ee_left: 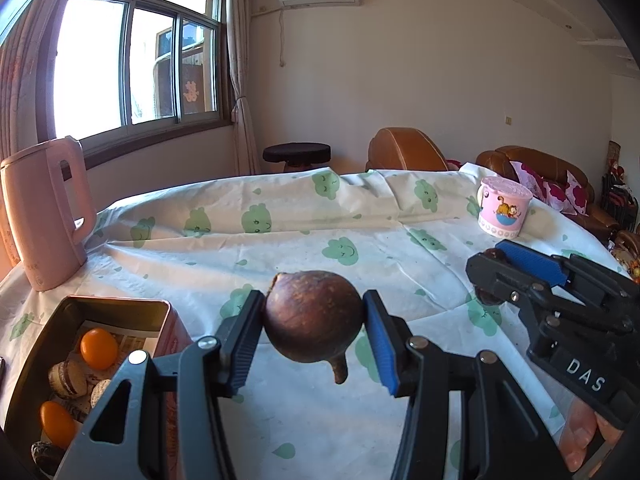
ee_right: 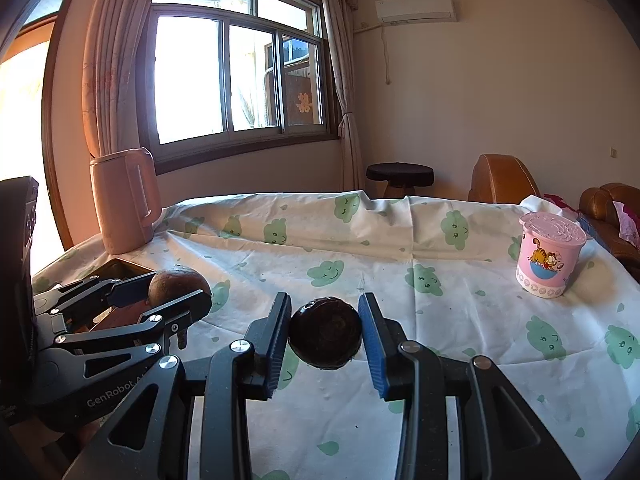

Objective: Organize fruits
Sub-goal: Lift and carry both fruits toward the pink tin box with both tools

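My left gripper is shut on a round brown fruit with a short stem, held above the cloth-covered table; in the right wrist view the same fruit sits between that gripper's fingers at the left. My right gripper is shut on a smaller, darker round fruit, also lifted off the table. From the left wrist view the right gripper shows at the right with the dark fruit mostly hidden. An open metal tin at the lower left holds two orange fruits and several round pieces.
A pink kettle stands at the table's left edge behind the tin. A lidded pink cartoon mug stands at the far right. Beyond the table are brown leather armchairs and a dark stool.
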`<state>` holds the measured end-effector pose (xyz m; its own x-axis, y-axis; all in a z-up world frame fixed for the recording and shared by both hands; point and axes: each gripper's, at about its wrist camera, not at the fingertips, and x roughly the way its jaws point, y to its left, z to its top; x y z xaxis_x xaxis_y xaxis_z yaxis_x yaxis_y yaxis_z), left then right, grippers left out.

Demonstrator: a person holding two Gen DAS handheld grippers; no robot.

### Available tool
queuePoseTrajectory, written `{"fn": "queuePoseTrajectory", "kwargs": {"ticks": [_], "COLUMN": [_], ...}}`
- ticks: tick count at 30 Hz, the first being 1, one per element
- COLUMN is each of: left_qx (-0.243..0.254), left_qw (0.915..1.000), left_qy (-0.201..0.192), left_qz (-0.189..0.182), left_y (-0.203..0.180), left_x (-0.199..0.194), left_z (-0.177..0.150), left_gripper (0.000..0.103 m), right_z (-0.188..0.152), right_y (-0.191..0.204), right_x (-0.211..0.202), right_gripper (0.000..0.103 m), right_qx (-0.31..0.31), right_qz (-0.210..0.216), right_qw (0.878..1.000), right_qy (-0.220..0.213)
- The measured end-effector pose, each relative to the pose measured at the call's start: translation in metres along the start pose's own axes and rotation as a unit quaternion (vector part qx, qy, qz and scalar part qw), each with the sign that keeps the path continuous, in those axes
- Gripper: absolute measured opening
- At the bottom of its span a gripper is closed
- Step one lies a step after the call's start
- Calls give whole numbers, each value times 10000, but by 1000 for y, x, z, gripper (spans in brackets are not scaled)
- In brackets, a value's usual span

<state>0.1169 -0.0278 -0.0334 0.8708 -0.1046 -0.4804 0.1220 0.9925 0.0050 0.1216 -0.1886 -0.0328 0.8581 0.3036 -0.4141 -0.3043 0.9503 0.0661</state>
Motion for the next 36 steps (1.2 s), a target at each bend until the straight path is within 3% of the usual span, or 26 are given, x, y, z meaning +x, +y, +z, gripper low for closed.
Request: {"fn": "queuePoseTrajectory", "kwargs": {"ticks": [36], "left_qx": [-18], "left_qw": [9974], "left_qy": [-683], "left_qz": [235], "left_y": [0], "left_x": [-27], "left_z": [-3], "left_gripper": [52], "right_z": [-3], "right_y": [5], "right_x": [-21], "right_gripper": [37], "right_qx": [-155], "right_qz": [-161], "right_qw": [9981], "right_qy": [-566]}}
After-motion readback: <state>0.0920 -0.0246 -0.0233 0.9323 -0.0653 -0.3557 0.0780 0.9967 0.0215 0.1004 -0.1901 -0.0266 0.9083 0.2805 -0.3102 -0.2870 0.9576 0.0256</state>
